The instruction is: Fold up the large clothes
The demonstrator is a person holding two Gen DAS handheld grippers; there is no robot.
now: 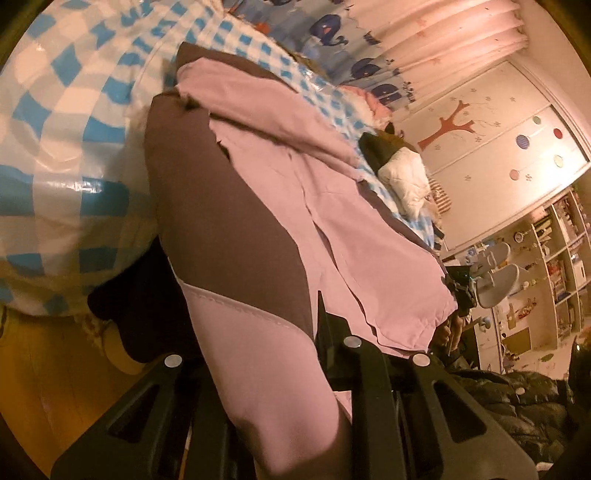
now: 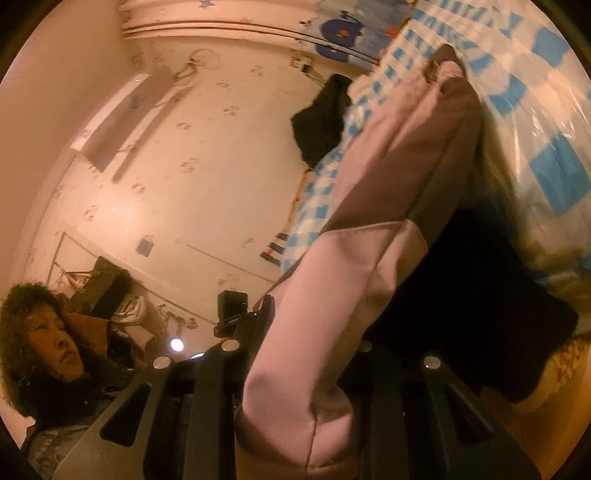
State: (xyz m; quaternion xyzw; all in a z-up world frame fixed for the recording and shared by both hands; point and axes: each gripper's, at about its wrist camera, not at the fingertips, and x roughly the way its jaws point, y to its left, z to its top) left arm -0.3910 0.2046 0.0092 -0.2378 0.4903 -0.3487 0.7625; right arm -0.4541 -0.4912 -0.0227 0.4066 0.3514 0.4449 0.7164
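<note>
In the left wrist view we see the garment, pink with brown panels, running from the bottom centre of the frame up toward the upper left, where it spreads over the bed's blue-and-white checked cover. Its near end, a pink panel with a stitched seam, passes straight between the black fingers of the left tongs at the bottom of the frame. We read these tongs as clenched on the garment: the fabric fills the narrow gap between the fingers.

In the right wrist view the same garment rises from the bottom centre toward the upper right, again lying against the checked cover. A bunched pink end sits between the fingers of the right tongs, which we also take to be clamped on the garment, the cloth bulging out around the grip. Just right of the pink end hangs a dark piece of cloth; we cannot tell whether it belongs to the garment.

In the lower left of that view, a person in a dark coat appears.

We find no brand, label or readable writing. The wall at the upper right of the left wrist view carries a tree decal and coloured dots; the curtain above shows cartoon whales.
</note>
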